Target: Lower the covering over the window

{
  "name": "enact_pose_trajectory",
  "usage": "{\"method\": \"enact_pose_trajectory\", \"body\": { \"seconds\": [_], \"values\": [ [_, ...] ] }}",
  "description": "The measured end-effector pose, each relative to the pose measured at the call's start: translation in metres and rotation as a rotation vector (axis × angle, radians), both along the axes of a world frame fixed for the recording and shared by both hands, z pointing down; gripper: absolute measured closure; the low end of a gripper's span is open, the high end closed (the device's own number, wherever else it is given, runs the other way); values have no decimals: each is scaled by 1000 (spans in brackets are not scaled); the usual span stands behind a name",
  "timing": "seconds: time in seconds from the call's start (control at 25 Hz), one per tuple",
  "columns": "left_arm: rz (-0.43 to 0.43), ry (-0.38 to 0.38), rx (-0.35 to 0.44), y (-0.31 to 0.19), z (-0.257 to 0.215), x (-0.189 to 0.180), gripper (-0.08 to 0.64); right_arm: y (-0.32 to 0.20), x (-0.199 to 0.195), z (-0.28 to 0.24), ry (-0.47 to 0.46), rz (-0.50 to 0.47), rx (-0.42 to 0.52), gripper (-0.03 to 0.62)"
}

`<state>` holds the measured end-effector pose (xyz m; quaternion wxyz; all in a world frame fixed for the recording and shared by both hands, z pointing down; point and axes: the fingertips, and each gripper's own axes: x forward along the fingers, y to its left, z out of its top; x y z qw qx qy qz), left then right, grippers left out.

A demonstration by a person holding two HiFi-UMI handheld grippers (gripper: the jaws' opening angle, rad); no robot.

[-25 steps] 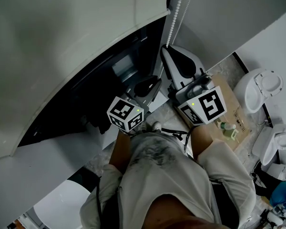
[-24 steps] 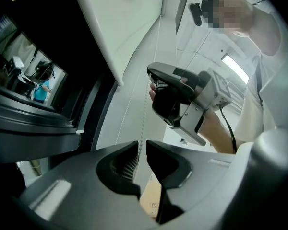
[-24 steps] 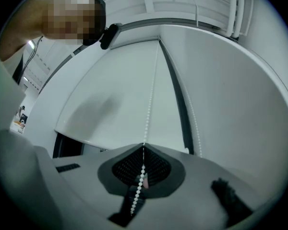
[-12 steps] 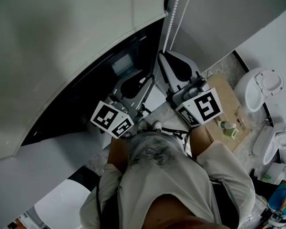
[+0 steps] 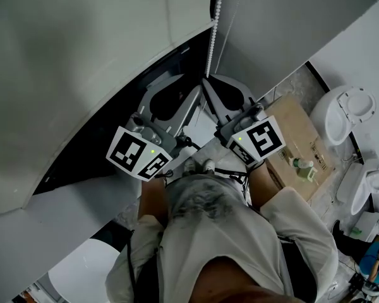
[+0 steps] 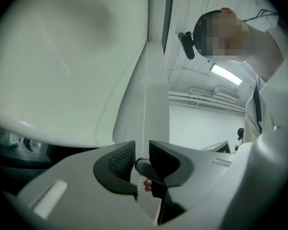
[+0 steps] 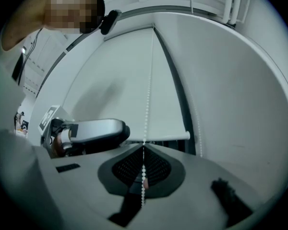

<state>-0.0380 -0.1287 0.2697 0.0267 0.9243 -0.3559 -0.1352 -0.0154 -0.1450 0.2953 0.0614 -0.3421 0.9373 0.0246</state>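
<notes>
A white roller blind (image 5: 82, 55) covers the upper window; dark glass (image 5: 114, 125) shows below its bottom bar (image 7: 158, 139). A white bead chain (image 5: 213, 24) hangs at the blind's right edge. My right gripper (image 5: 206, 82) is shut on the chain, which runs through its closed pads (image 7: 144, 150). My left gripper (image 5: 188, 92) sits just left of it. The chain (image 6: 143, 123) passes between the left gripper's (image 6: 142, 147) parted jaws, with a gap on each side. The left gripper's body (image 7: 86, 133) also shows in the right gripper view.
A grey wall (image 5: 284, 24) stands right of the window. On the floor to the right lie a cardboard box (image 5: 297, 141) with a green bottle (image 5: 301, 167) and white sanitary fixtures (image 5: 344, 115). The person's torso fills the lower middle.
The left gripper has swung up toward the chain beside the right gripper, and its jaws have parted around the chain. The right gripper keeps its hold on the chain.
</notes>
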Motion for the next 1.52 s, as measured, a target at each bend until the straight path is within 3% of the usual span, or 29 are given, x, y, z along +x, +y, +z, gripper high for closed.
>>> {"method": "enact_pose_trajectory", "body": {
  "seconds": [0.36,1.0,1.12,1.2,1.52],
  "values": [
    [-1,-26,49,-15,-28,9,463,3,-2,9,26,-4,-18,574],
    [0,-37,35,-27,-31,21,466,12,-14,70,89,-28,-142,574],
    [-8,-39,46,-27,-33,22,498,11,-14,72,93,-26,-143,574],
    [-22,-53,56,-26,-33,24,558,11,-12,72,98,-21,-142,574],
    [-42,-36,72,-26,-30,20,552,14,-6,60,70,-7,-103,571]
  ]
}}
